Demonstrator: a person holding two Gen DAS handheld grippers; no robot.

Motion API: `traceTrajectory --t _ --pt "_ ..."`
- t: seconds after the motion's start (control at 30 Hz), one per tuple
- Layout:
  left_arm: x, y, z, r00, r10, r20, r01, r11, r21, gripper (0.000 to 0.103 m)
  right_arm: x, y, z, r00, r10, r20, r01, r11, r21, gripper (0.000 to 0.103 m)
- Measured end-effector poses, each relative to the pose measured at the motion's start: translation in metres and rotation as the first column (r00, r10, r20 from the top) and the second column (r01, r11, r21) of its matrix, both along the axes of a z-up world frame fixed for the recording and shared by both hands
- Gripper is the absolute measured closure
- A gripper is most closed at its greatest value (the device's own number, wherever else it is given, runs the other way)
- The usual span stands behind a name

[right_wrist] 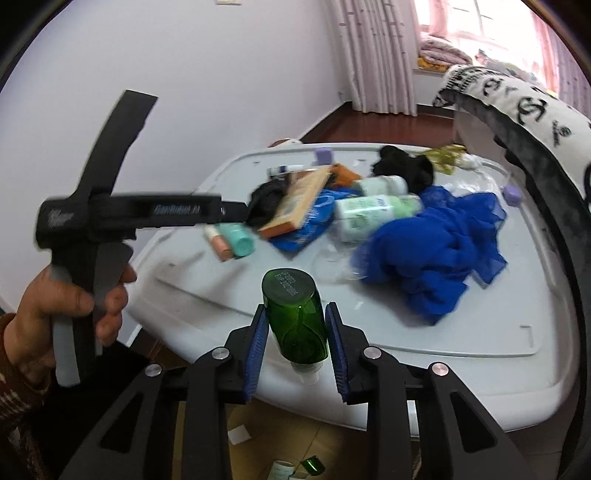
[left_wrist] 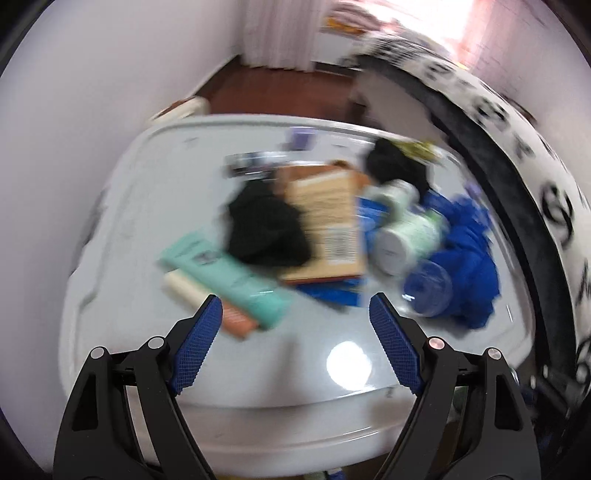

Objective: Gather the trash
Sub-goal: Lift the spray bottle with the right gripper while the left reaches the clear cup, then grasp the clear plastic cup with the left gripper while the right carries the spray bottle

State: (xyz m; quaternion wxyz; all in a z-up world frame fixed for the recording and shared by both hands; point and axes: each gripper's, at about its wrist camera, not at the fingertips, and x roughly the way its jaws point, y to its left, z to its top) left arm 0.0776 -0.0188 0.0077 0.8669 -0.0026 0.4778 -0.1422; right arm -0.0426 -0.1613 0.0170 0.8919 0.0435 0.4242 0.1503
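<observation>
White table (right_wrist: 461, 332): green bottle (right_wrist: 295, 317) clamped btwn right gripper (right_wrist: 299, 347) pads; left gripper (left_wrist: 295, 317) wide, empty.

Beyond your table (right_wrist: 461, 332), at twelve o'clock, pale curtains (right_wrist: 373, 55) hang down to a dark red-brown floor (right_wrist: 369, 125). At one o'clock you see a bright window (right_wrist: 491, 18), and a white wall (right_wrist: 203, 74) fills ten o'clock.

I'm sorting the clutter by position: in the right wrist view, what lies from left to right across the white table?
Mint-green tube → tan cardboard box → white bottle with a green label → crumpled blue mesh fabric → small lilac block at the table's right edge.
</observation>
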Motion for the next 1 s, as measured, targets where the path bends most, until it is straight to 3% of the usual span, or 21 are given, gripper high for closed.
traceTrajectory --t 0.2,0.6,0.73,0.77,0.83,0.87,0.9,1.0 --pt "0.000 -0.056 -0.019 0.990 -0.138 0.001 0.138 0.989 0.050 0.023 0.004 -0.023 -0.006 0.998 -0.057 -0.008 0.057 0.998 0.009 0.072" --pt "0.025 -0.092 -0.047 0.982 -0.176 -0.067 0.175 0.984 -0.014 0.023 0.000 -0.043 -0.007 0.994 -0.109 -0.015 0.110 0.994 0.018 0.072" --pt "0.032 -0.093 -0.051 0.990 -0.135 -0.037 0.134 0.991 -0.014 0.024 0.002 -0.046 -0.009 0.993 -0.116 -0.021 0.117 0.993 0.017 0.072" --pt "0.032 -0.090 -0.052 0.994 -0.107 -0.025 0.107 0.994 0.005 0.029 0.002 -0.045 -0.009 0.993 -0.116 -0.023 0.116 0.993 0.018 0.072" --pt "0.034 -0.081 -0.054 0.997 -0.068 -0.031 0.068 0.997 0.024 0.061 0.000 -0.044 -0.008 0.993 -0.115 -0.019 0.115 0.993 0.018 0.072" --pt "0.033 -0.074 -0.053 0.998 -0.057 -0.033 0.058 0.998 0.031 0.070 0.000 -0.043 -0.008 0.993 -0.113 -0.017 0.114 0.993 0.022 0.072" --pt "0.032 -0.069 -0.053 0.998 -0.056 -0.040 0.057 0.998 0.030 0.088 -0.001 -0.043 -0.007 0.993 -0.114 -0.015 0.114 0.993 0.025 0.072" --pt "0.032 -0.051 -0.052 0.997 -0.041 -0.070 0.042 0.999 0.018 0.091 -0.001 -0.041 -0.006 0.994 -0.109 -0.012 0.109 0.993 0.033 0.072"
